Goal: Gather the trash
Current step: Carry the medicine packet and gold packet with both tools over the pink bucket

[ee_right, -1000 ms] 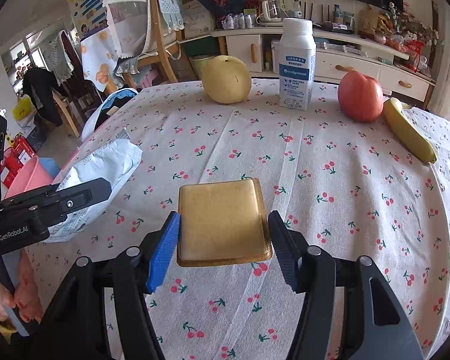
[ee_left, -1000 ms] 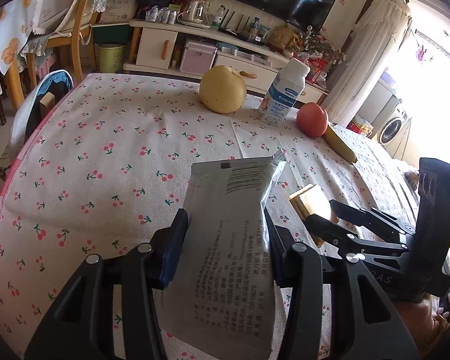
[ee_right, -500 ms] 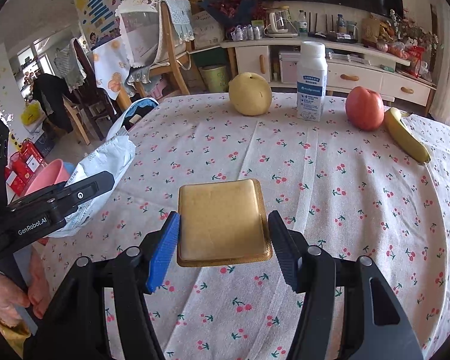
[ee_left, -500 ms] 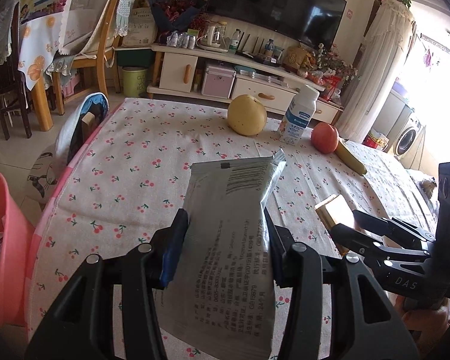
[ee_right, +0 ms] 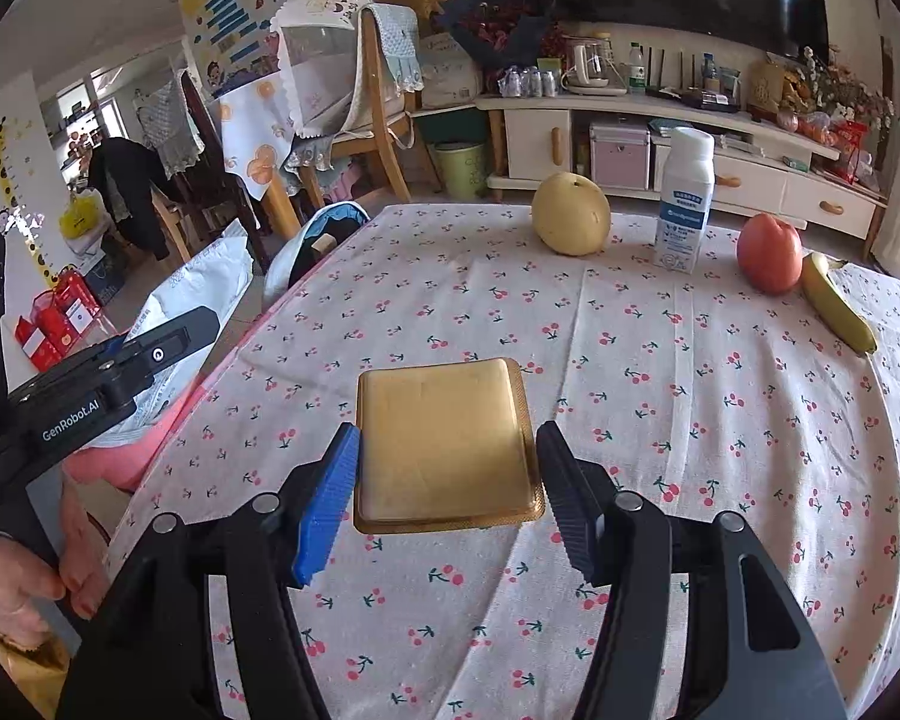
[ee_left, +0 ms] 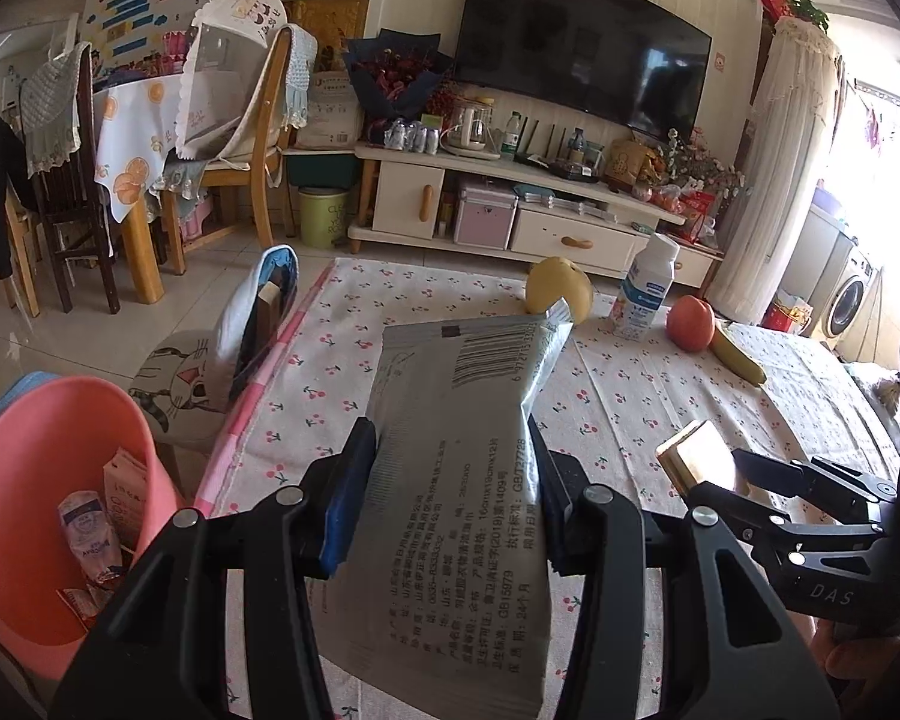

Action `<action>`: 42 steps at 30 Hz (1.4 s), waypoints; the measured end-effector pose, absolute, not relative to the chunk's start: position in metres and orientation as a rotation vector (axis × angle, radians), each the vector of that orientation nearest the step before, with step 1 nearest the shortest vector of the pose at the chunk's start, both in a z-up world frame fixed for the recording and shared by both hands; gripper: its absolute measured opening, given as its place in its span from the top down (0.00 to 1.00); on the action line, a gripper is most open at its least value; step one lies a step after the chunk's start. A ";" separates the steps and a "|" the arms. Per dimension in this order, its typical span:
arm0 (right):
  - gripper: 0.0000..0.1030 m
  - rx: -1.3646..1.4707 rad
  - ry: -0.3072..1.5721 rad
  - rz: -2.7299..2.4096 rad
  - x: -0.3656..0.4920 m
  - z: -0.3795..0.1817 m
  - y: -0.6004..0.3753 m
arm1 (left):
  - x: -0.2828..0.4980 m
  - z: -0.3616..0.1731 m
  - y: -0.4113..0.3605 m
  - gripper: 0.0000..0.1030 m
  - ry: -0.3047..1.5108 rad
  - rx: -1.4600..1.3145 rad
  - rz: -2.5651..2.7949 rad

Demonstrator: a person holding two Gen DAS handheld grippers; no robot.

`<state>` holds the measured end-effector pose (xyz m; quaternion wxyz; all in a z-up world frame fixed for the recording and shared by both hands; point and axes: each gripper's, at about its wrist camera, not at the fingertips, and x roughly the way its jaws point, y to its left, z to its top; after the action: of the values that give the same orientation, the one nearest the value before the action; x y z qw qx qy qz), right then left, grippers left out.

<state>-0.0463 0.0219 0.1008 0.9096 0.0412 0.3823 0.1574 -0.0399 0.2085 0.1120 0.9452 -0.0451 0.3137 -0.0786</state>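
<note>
While a pear, bottle, apple and banana line the counter's far edge, the left gripper clamps a grey wrapper lengthwise, pointing away; the right gripper clamps a flat gold packet.

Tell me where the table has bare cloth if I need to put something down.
Free: the wide cherry-print tablecloth between the held gold square tray and the far row. Crowded: the far edge, with yellow pear, white milk bottle, red apple and banana. The pink plastic bin beside the table already holds trash.
</note>
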 end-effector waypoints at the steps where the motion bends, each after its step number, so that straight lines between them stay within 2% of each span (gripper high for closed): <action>1: 0.41 0.078 0.787 0.329 -0.047 0.102 0.027 | -0.041 0.114 0.212 0.52 0.633 -0.092 -0.154; 23: 0.41 -0.007 0.778 0.466 -0.025 0.117 0.137 | -0.040 0.126 0.296 0.52 0.570 -0.131 0.032; 42: 0.41 -0.102 0.777 0.614 0.007 0.121 0.257 | -0.031 0.121 0.389 0.52 0.600 -0.257 0.251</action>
<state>0.0071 0.2566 0.1209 0.8787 -0.0488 0.3727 0.2943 -0.0308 0.3888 0.1215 0.9395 -0.1261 0.2937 0.1229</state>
